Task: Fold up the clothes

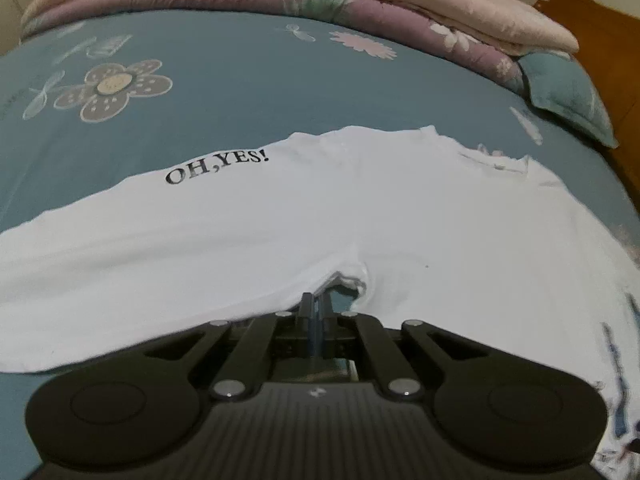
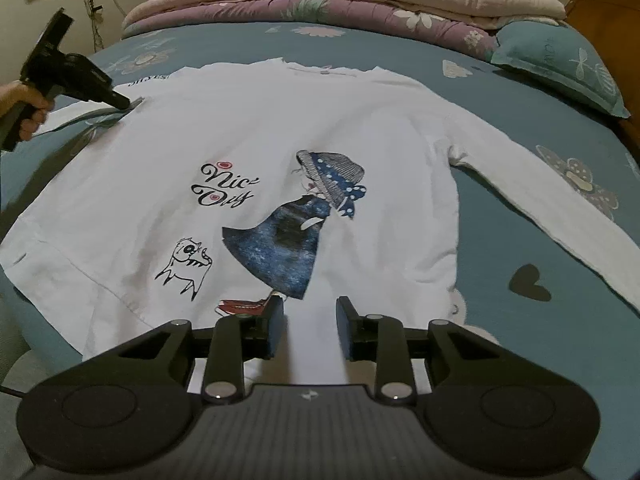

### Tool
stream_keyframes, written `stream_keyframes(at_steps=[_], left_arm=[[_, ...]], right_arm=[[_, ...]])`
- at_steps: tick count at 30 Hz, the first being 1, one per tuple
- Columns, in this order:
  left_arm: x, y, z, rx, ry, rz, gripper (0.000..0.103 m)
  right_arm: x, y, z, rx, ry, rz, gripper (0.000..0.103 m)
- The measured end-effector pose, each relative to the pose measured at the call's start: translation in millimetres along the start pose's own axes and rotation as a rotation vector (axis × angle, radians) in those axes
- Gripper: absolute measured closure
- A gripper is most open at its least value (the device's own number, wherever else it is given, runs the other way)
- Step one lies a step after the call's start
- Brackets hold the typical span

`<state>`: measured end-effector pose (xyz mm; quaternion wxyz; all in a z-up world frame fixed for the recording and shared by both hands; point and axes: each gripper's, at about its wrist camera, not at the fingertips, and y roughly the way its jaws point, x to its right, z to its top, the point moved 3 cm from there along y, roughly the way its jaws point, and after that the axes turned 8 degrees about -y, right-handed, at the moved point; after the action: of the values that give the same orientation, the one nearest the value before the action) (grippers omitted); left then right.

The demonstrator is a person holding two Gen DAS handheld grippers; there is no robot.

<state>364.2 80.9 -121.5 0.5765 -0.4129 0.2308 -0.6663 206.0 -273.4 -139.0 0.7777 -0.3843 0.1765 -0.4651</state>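
Left gripper (image 1: 317,305) tilted down, fingers pinched on shirt (image 2: 248,128) edge; right gripper (image 2: 310,320) angled down, fingers apart above hem.

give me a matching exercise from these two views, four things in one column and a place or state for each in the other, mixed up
Things:
1. left gripper
2. right gripper
3. white shirt
4. folded quilts

Places or states:
A. stacked along the far edge of the bed
B. jaws apart above the shirt's near hem
C. lying flat, print side up, on the teal bedsheet
D. jaws shut at the shirt's edge near the armpit

Pairs: 1-D, 2-B, 3-C, 4-A
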Motion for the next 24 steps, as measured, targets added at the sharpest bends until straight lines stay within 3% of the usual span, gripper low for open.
stream_keyframes(at_steps=[3,6,8,13,19,22,24], left_arm=[[11,-18,-18,-0.027,0.050,-0.074,0.100],[20,-25,-51,-0.114,0.044,-0.188,0.097],[22,-19,-74,-0.176,0.034,-0.218,0.094],[7,-41,-105,-0.206,0.025,-0.205,0.093],[19,-69,-112,-0.243,0.182,-0.092,0.092],[33,-68,-100,-0.169,0.224,-0.115,0.070],[35,-55,-98,-0.161,0.211,-0.123,0.067]], right_arm=[[4,-2,3,0.011,0.014,-0.005,0.064],[6,0,7,0.020,0.023,-0.009,0.060],[3,2,9,0.021,0.015,-0.008,0.060],[2,-4,1,0.001,-0.003,-0.027,0.052],[16,-12,-11,-0.021,0.028,-0.062,0.050],[19,-13,-5,0.008,0.056,-0.062,0.050],[19,-13,0,0.025,0.066,-0.058,0.049]])
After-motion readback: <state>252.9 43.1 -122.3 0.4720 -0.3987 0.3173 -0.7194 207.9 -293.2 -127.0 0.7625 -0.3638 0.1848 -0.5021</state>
